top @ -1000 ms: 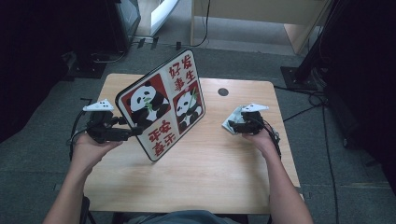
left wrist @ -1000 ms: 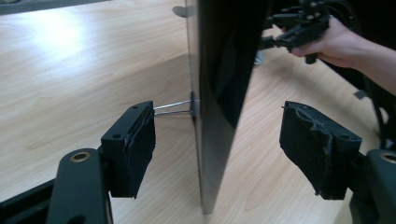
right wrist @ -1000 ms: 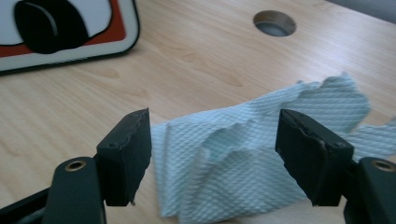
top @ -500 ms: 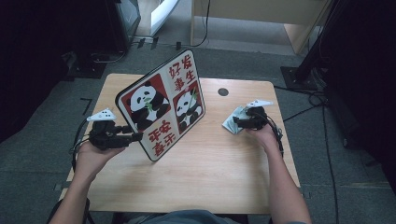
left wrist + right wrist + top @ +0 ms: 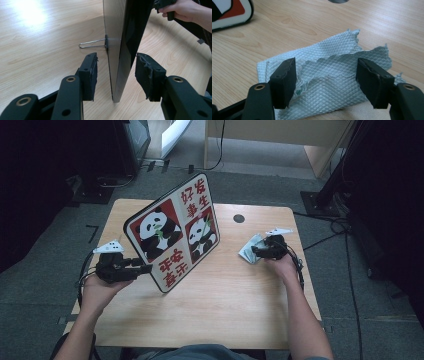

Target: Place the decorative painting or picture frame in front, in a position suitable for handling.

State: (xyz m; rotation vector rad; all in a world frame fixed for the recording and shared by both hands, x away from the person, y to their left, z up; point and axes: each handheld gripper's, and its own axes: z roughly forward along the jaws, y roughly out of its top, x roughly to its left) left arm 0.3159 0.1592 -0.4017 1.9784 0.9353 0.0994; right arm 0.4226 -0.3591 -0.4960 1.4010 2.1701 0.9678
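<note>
STEP: judged a pre-grasp on both sides | left hand-held gripper [image 5: 116, 75]: jaws parted astride the edge of the upright panda board [image 5: 175, 232] on the desk [image 5: 225, 305], nothing clamped | right hand-held gripper [image 5: 327, 82]: spread wide over the crumpled cloth [image 5: 329, 75], nothing held | NEXT: closure on board and cloth is probably called for.

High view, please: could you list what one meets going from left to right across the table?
Left gripper → panda sign → round hole in the table → pale blue cloth → right gripper.
</note>
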